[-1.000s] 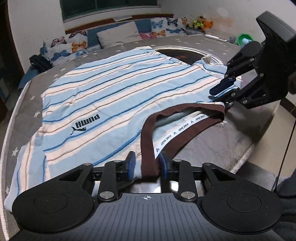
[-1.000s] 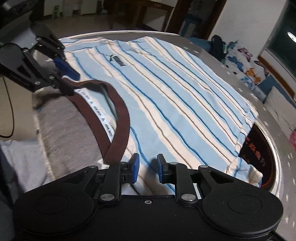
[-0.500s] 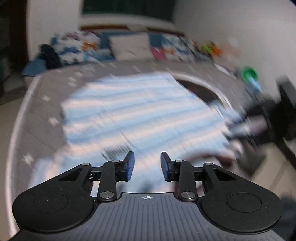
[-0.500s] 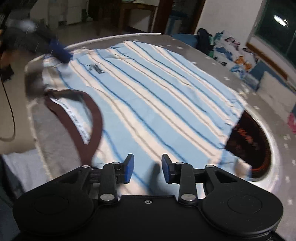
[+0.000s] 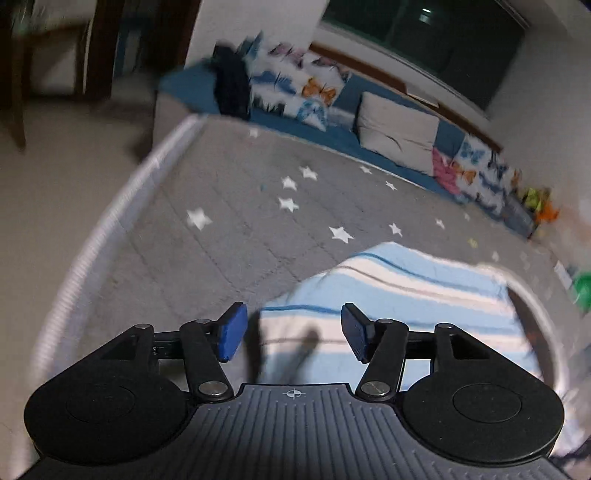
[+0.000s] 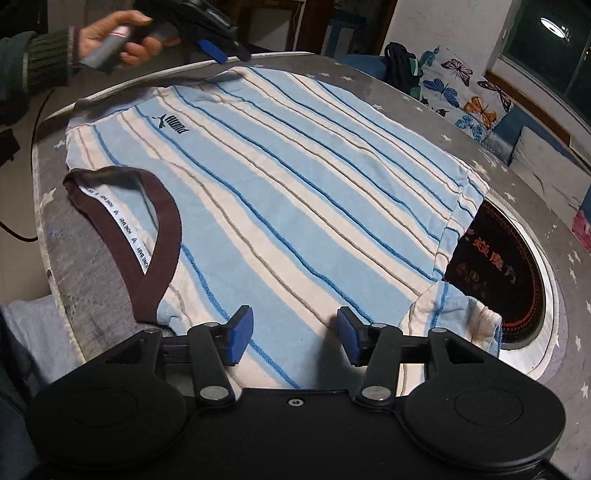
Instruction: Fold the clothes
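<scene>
A light-blue and white striped T-shirt with a brown collar lies flat, chest side up, on the grey star-patterned table cover. My right gripper hovers over the near shoulder. Its jaws are opening and the blue pads press on nothing. A hand holds my left gripper past the shirt's far-left corner. In the left wrist view that gripper stands over a shirt corner, jaws opening, nothing gripped.
A round dark glass inset lies in the table under the shirt's right sleeve. The table's white-trimmed rim curves on the left. A bench with butterfly cushions and a black bag runs behind. Grey cloth hangs at the near left.
The left gripper let go of the brown collar and swung off to the shirt's far-left corner, rolling as it went. The right gripper opened, releasing the shoulder. The shirt now lies flat.
</scene>
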